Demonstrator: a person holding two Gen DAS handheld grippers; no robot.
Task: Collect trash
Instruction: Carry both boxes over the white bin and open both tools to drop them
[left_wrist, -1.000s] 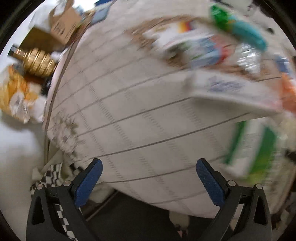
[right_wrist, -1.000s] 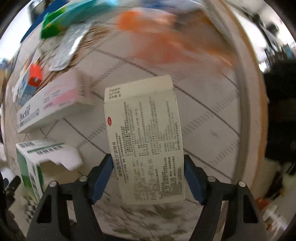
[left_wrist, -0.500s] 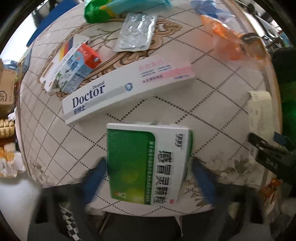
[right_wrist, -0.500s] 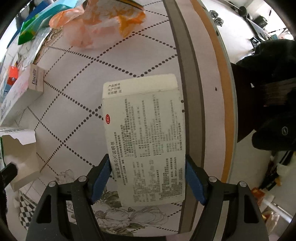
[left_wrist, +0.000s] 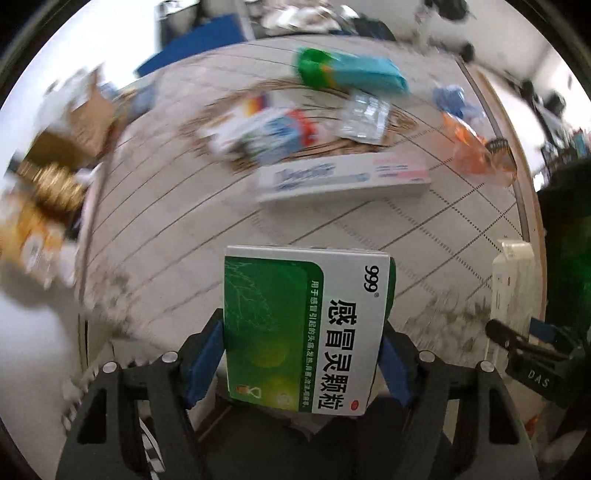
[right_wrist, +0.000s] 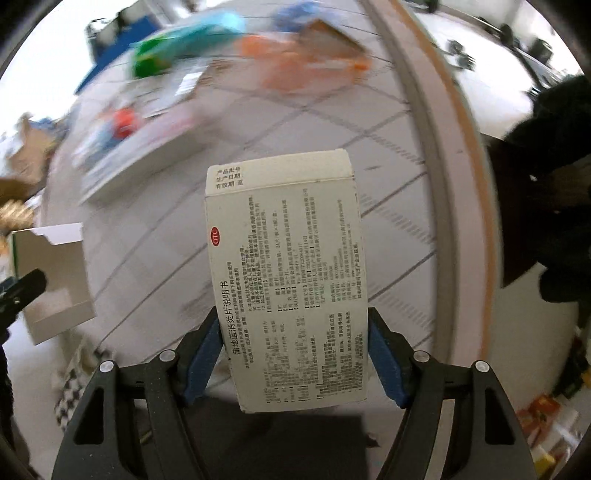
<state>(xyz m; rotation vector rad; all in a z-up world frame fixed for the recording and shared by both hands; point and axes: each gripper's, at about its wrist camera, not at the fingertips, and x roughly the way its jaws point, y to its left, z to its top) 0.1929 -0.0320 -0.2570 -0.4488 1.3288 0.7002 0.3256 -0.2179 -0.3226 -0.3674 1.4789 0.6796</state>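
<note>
Green-and-white medicine box (left_wrist: 306, 332) clamped in left gripper (left_wrist: 301, 356); white box (right_wrist: 288, 280), densely printed, clamped in right gripper (right_wrist: 293, 354)

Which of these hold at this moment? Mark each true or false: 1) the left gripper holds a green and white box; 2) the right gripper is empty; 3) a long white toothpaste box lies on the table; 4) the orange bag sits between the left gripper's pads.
1) True. The left gripper is closed on the green and white box; its jaws have just been closing onto it.
2) False. The right gripper clamps a white printed box.
3) True. The toothpaste box lies on the table.
4) False. The orange bag lies near the table's far edge.
</note>
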